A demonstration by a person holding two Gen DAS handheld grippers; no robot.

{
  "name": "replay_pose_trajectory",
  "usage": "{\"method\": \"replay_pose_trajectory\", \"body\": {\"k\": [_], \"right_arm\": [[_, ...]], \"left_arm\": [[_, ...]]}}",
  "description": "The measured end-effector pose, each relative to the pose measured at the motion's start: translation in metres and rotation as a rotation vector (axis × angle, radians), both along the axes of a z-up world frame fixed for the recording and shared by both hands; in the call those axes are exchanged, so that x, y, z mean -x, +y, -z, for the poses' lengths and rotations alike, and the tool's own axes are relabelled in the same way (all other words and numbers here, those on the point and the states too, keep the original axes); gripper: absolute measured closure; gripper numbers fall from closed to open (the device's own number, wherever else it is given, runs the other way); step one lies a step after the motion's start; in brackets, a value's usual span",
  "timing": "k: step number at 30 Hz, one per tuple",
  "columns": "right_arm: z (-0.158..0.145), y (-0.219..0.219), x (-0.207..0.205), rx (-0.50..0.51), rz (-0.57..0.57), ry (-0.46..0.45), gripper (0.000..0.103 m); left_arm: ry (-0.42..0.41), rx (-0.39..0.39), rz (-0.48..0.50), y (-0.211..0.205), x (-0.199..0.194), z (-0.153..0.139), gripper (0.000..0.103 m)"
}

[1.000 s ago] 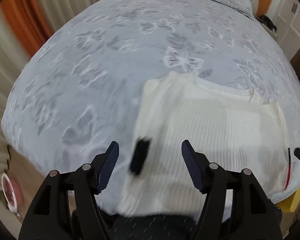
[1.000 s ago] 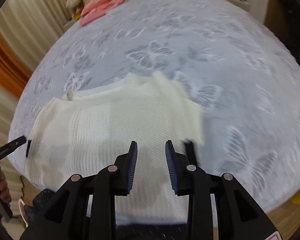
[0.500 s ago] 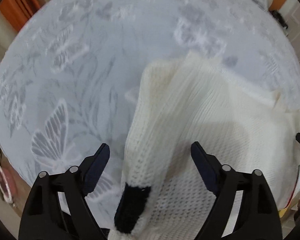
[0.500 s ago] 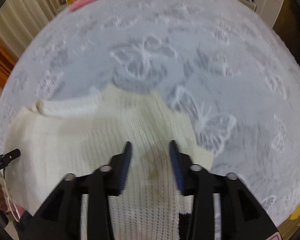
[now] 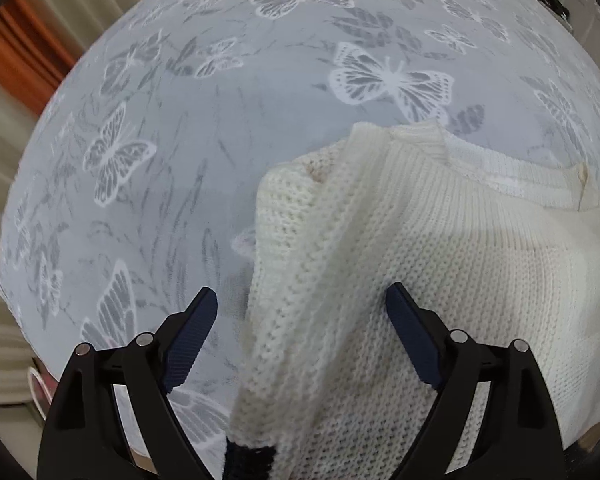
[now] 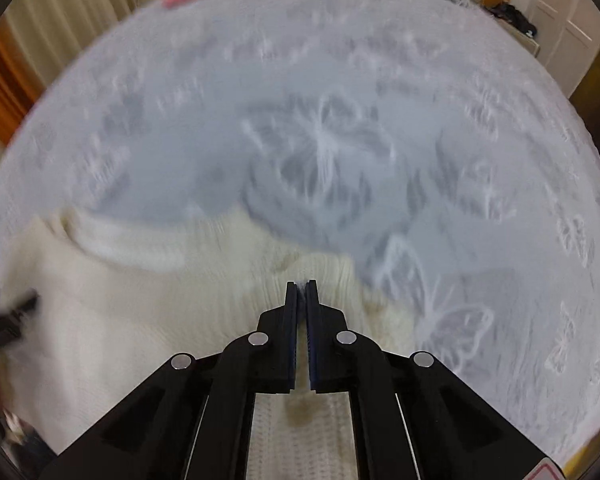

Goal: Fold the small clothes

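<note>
Now: left gripper (image 5: 300,312) spread wide, straddling the cream knit sweater's (image 5: 440,280) sleeve; right gripper (image 6: 301,286) pinched tight on sweater fabric, bunched on the butterfly bedspread (image 5: 220,100).

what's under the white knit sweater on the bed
The white knit sweater lies on a grey butterfly-print bedspread, which shows all around it. Whatever sits directly beneath the knit is covered; nothing else pokes out at its edges.
</note>
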State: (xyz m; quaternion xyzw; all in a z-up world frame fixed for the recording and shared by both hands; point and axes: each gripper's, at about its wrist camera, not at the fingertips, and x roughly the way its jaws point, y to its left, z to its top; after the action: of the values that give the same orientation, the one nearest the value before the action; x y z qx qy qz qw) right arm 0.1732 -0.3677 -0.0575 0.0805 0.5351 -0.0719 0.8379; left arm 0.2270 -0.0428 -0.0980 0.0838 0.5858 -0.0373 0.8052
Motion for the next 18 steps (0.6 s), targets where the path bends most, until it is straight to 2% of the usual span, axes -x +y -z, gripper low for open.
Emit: {"method": "replay_pose_trajectory", "body": {"k": [2, 5, 7, 11, 12, 13, 15, 18], "right_arm": [[-0.004, -0.009, -0.003, -0.034, 0.033, -0.033, 0.099], [0.036, -0.019, -0.013, 0.005, 0.058, 0.119, 0.099], [0.028, -0.02, 0.0, -0.029, 0.086, 0.07, 0.097], [-0.017, -0.007, 0.046, -0.071, 0.124, -0.065, 0.093], [-0.023, -0.005, 0.057, -0.07, 0.125, -0.079, 0.086], [-0.029, 0.0, 0.068, -0.073, 0.125, -0.09, 0.076], [-0.031, 0.011, 0.096, -0.084, 0.122, -0.092, 0.069], [-0.021, 0.024, 0.131, -0.106, 0.119, -0.056, 0.069]], "left_arm": [[0.005, 0.009, -0.009, 0.001, -0.003, 0.002, 0.016], [0.006, -0.001, -0.015, 0.0, -0.002, 0.0, 0.016], [0.003, -0.011, -0.012, -0.002, 0.001, -0.004, 0.017], [-0.001, -0.018, -0.001, -0.001, 0.012, -0.014, 0.017], [0.002, -0.014, -0.001, -0.001, 0.015, -0.015, 0.017], [0.004, -0.005, -0.003, 0.0, 0.019, -0.018, 0.017], [-0.001, 0.008, -0.002, 0.003, 0.03, -0.024, 0.017], [-0.011, 0.011, -0.004, 0.008, 0.045, -0.03, 0.017]]}}
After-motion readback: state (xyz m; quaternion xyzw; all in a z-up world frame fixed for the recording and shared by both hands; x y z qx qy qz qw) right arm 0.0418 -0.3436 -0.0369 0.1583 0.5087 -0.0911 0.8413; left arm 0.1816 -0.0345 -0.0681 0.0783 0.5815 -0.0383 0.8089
